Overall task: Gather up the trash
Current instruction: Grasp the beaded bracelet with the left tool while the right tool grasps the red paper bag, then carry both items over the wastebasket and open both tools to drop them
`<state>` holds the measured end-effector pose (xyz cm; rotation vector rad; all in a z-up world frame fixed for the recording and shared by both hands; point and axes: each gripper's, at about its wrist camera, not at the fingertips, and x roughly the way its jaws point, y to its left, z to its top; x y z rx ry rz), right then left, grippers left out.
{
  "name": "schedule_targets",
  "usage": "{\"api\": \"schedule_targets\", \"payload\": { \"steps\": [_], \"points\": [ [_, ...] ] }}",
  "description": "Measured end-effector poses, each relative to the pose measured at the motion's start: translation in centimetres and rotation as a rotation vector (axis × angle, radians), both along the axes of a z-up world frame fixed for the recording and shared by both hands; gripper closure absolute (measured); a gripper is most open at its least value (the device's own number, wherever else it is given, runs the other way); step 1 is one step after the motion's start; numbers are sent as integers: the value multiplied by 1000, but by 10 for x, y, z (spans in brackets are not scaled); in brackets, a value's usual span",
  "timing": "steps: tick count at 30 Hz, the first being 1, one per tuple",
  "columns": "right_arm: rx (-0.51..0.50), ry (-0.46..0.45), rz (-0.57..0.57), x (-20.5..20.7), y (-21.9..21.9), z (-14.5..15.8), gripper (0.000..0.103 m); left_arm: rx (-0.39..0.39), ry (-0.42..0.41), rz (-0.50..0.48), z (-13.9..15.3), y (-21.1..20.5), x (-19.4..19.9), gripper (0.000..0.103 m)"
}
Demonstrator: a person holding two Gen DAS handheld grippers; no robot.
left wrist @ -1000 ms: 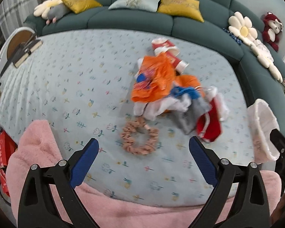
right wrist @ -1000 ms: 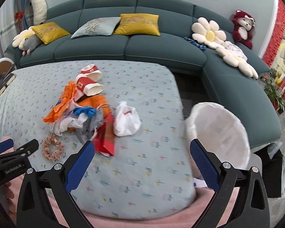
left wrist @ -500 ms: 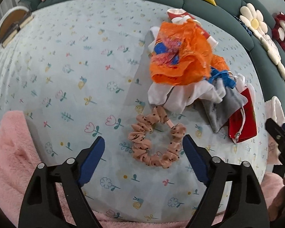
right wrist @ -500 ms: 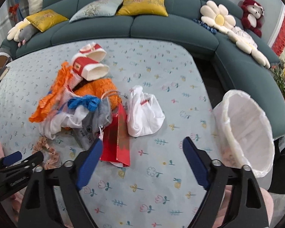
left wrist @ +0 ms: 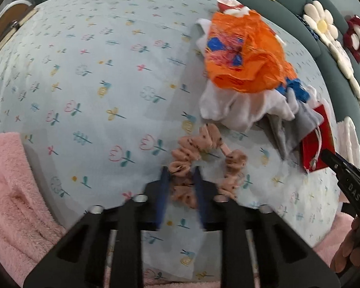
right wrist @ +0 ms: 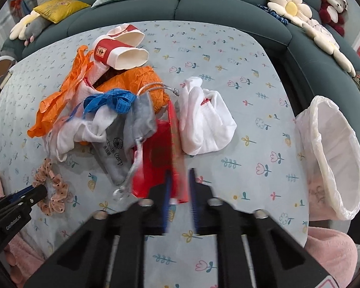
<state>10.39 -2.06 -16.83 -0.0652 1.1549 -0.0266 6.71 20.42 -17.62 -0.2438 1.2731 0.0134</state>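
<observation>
Both pairs of tongs have come down at the near edge of the pile on the flowered table (right wrist: pixel 228 55). The left tongs (left wrist: pixel 180 175) are closing with a fold of the pink hair tie (left wrist: pixel 192 165) between the blue pads, and the right tongs (right wrist: pixel 178 180) have come together on the near edge of the red paper bag (right wrist: pixel 160 158), as far as the blur lets one judge. The white-lined bin (right wrist: pixel 333 158) stands off the table's right edge, well apart from both. The hair tie is soft and ruffled, so a pinch on a single fold could slide off as it lifts, and it may not be trash at all, which would put a wanted thing in the bin. The red bag lies partly under the grey pouch (right wrist: pixel 132 129), with a cord (right wrist: pixel 136 158) across it; lifting it could drag the pouch and the white cloth (right wrist: pixel 204 124) along or scatter the pile. A grip on the thin rim alone may tear or let the bag swing, and the carry to the bin crosses open floor, where a drop would be awkward.
</observation>
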Motion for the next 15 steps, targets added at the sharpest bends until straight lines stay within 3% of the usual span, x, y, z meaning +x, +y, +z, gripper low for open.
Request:
{"api": "schedule_targets", "payload": {
  "steps": [6, 15],
  "points": [
    [26, -49, 4, -7, -7, 27, 100, -16, -58, -1, 24, -6, -9, 91],
    [93, -176, -18, -21, -30, 88, 100, -50, -199, -82, 91, -45, -21, 91]
  ]
}}
